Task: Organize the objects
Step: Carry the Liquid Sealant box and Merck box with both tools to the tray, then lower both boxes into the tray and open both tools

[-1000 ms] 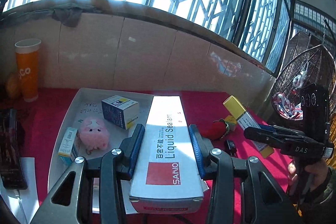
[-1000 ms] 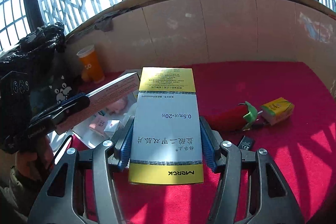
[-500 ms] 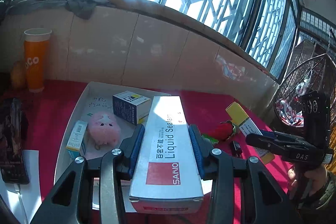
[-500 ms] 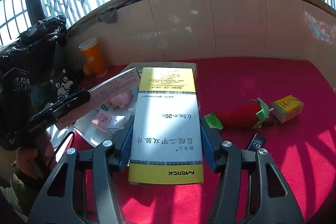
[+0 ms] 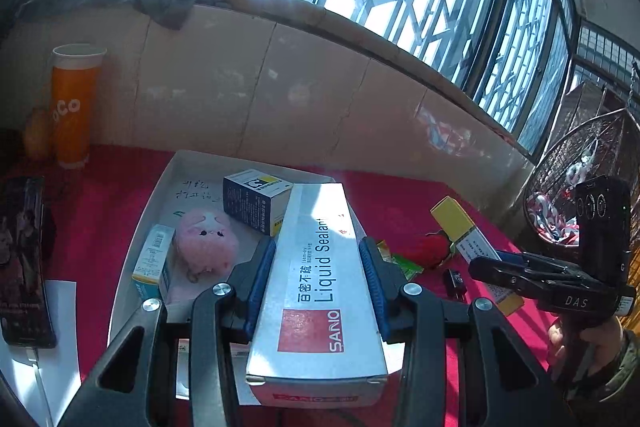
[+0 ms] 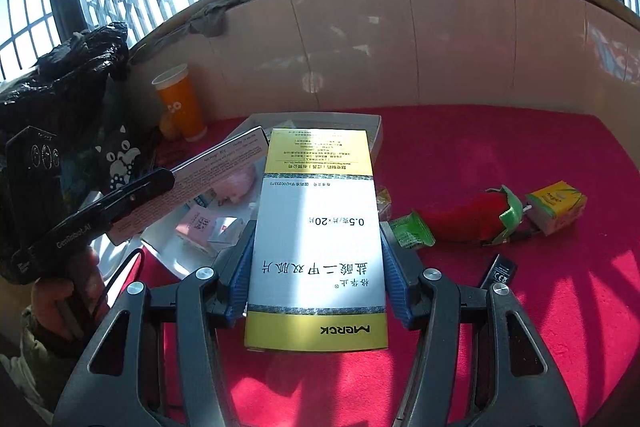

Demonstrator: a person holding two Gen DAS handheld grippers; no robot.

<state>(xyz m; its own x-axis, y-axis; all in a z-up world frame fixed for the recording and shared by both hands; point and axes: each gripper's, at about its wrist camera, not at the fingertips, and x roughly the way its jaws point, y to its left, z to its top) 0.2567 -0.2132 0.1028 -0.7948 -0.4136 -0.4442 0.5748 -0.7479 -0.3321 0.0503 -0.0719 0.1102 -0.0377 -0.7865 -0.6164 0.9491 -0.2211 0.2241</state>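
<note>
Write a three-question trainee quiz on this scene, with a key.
1. True or false: the left gripper is shut on the Liquid Sealant box.
2. The pink plush toy lies: A) in the white tray B) on the red cloth C) in the orange cup.
3. Fill in: the right gripper grips the yellow and white ____ box.

Key: 1 true; 2 A; 3 Merck.
</note>
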